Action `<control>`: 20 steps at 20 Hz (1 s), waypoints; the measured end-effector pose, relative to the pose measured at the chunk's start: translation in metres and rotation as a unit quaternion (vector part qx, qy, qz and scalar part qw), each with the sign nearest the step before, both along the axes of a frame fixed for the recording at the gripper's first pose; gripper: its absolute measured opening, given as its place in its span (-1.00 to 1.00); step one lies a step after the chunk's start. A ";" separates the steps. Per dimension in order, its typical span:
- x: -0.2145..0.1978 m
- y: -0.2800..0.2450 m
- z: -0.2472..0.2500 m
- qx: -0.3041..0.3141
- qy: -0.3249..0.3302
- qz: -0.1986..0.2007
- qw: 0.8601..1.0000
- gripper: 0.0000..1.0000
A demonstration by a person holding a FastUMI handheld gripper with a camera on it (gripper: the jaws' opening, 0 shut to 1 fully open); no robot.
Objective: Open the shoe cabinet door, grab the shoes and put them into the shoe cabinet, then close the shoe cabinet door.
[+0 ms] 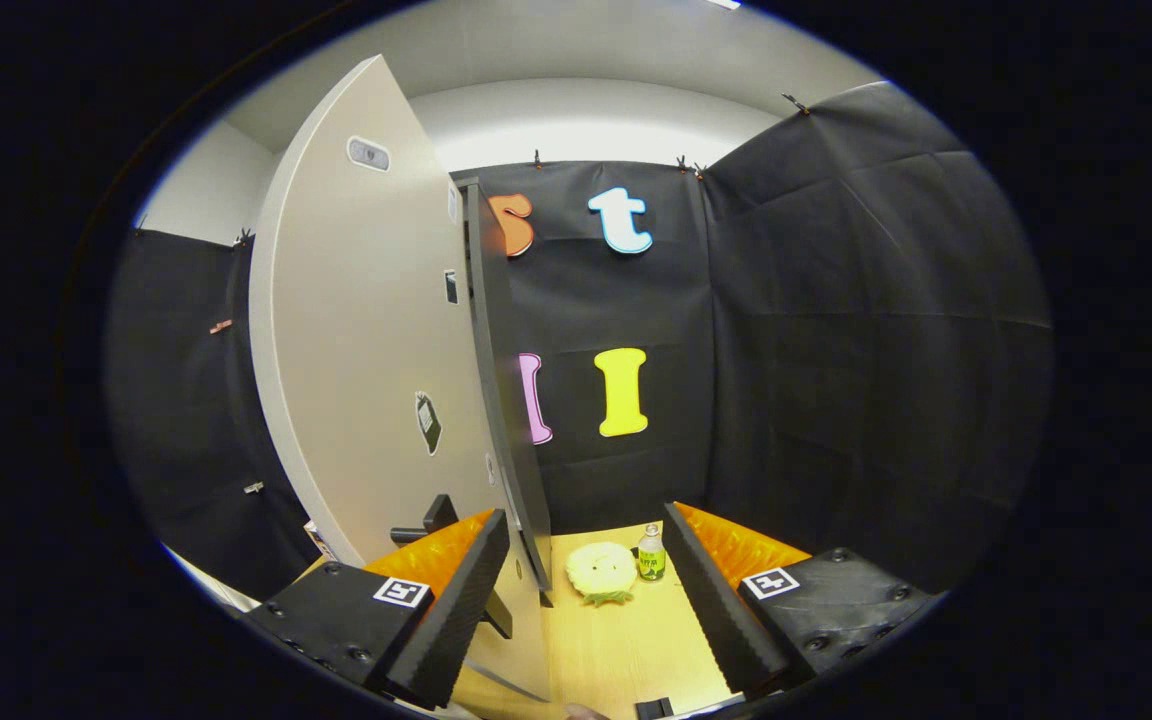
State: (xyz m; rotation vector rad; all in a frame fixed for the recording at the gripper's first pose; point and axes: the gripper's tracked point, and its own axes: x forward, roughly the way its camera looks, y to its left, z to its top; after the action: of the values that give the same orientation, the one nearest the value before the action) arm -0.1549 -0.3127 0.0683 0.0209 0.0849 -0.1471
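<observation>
Just ahead of the left finger stands the shoe cabinet door [366, 340], a tall pale panel swung out so its dark edge points nearly straight back at the camera, and that is the relation everything hangs on right now. The tool [586, 580] sits with its fingers spread wide, nothing between them, gripping nothing at all. The door's edge comes down just inside the left finger, so the panel runs upright, long axis vertical, with its broad face turned off to the left side. Low on that face, just above the left finger, there's a dark lever handle [426, 522] sticking out. Between the fingers and a little beyond them, on the pale wooden surface [626, 650], sit two small things close together: a pale yellow-green ruffled object [600, 572], hard to say what it is, possibly a soft slipper, and a small green bottle [651, 553] just right of it. The cabinet's inside is hidden behind the door from here, so how far the opening goes is hard to judge. My read: the door is at least partly open, and the next reach is forward and slightly right of the door edge if that ruffled thing is the shoe, with the left finger needing to clear the panel on the way in.
</observation>
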 end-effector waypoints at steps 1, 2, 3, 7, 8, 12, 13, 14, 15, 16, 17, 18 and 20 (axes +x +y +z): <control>0.003 0.004 0.000 -0.001 0.001 0.002 1.000 0.95; 0.004 0.007 0.000 -0.003 0.000 0.003 1.000 0.95; 0.007 0.011 0.001 -0.006 -0.002 0.004 1.000 0.95; 0.011 0.034 -0.004 -0.005 0.002 0.015 1.000 0.95; 0.013 0.043 -0.007 -0.002 0.005 0.018 1.000 0.95; 0.021 0.086 -0.017 0.008 0.017 0.034 0.999 0.96; 0.021 0.098 -0.015 0.005 0.014 0.037 0.999 0.95; 0.024 0.110 -0.015 -0.004 0.010 0.038 0.999 0.95; 0.027 0.117 -0.013 -0.013 0.002 0.031 0.999 0.95; 0.029 0.126 -0.014 -0.020 0.001 0.025 0.999 0.95; 0.034 0.139 -0.016 -0.018 0.001 0.028 0.999 0.95; 0.041 0.151 -0.018 -0.016 0.000 0.033 0.999 0.95; 0.054 0.174 -0.021 -0.015 0.000 0.040 0.999 0.95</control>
State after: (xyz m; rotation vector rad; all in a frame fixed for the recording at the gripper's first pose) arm -0.1004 -0.1384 0.0474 -0.0123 0.0831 -0.0693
